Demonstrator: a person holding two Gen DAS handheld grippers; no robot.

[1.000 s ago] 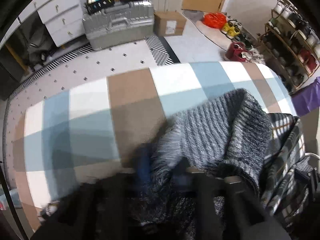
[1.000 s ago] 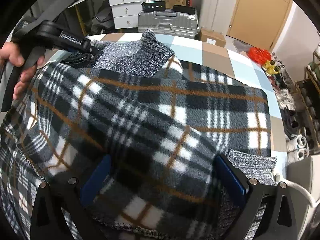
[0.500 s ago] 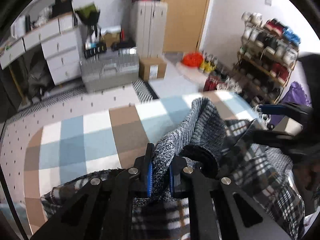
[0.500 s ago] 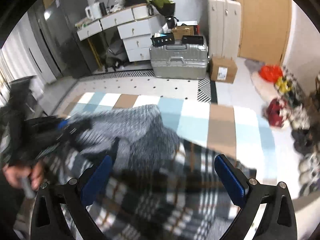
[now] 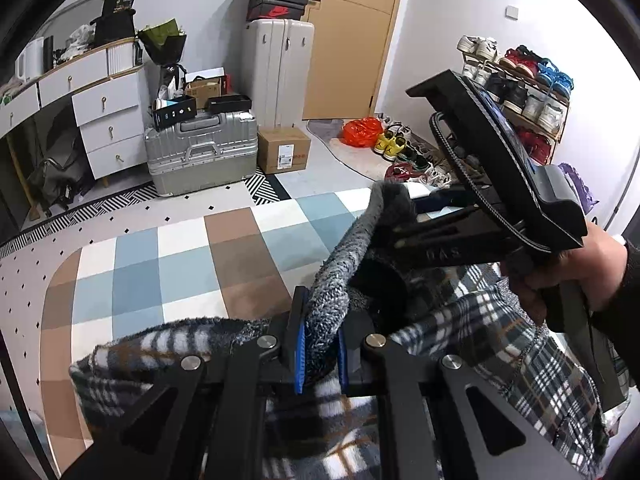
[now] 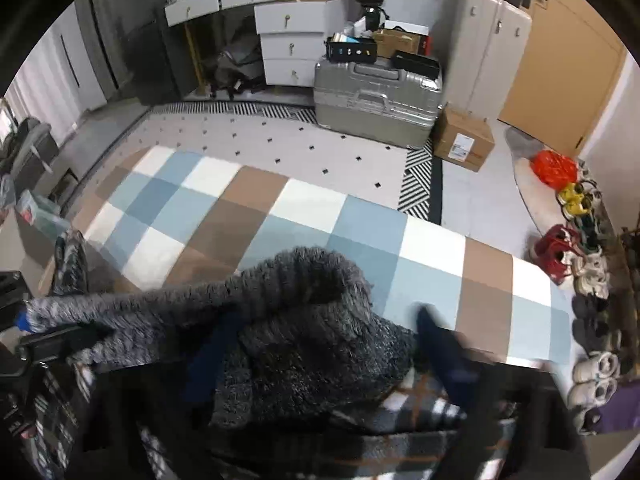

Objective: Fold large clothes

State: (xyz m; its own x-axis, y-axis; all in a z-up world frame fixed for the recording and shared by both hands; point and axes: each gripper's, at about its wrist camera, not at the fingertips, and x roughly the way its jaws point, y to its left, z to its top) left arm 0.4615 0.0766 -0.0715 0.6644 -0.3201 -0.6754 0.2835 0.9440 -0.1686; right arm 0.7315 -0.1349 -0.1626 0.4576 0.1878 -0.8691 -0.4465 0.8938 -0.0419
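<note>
A plaid fleece garment (image 5: 500, 344) with a grey knit collar (image 5: 344, 264) is lifted above a checked blue, brown and white cloth (image 5: 180, 272). My left gripper (image 5: 320, 354) is shut on the grey collar. In the right wrist view the collar (image 6: 304, 320) bunches between the blurred blue pads of my right gripper (image 6: 320, 356), which stand apart around the knit. The right gripper also shows in the left wrist view (image 5: 424, 216), reaching into the collar from the right. The plaid body (image 6: 400, 428) hangs below.
A silver suitcase (image 6: 376, 100), a cardboard box (image 6: 464, 140) and white drawers (image 6: 292, 36) stand beyond the cloth. Shoes (image 6: 576, 248) and a shoe rack (image 5: 520, 92) line the right side. A patterned mat (image 6: 280, 136) lies behind the cloth.
Both grippers have risen, lifting the garment off the cloth. The left gripper closed on the grey collar. The right gripper moved to the collar and its pads came closer together.
</note>
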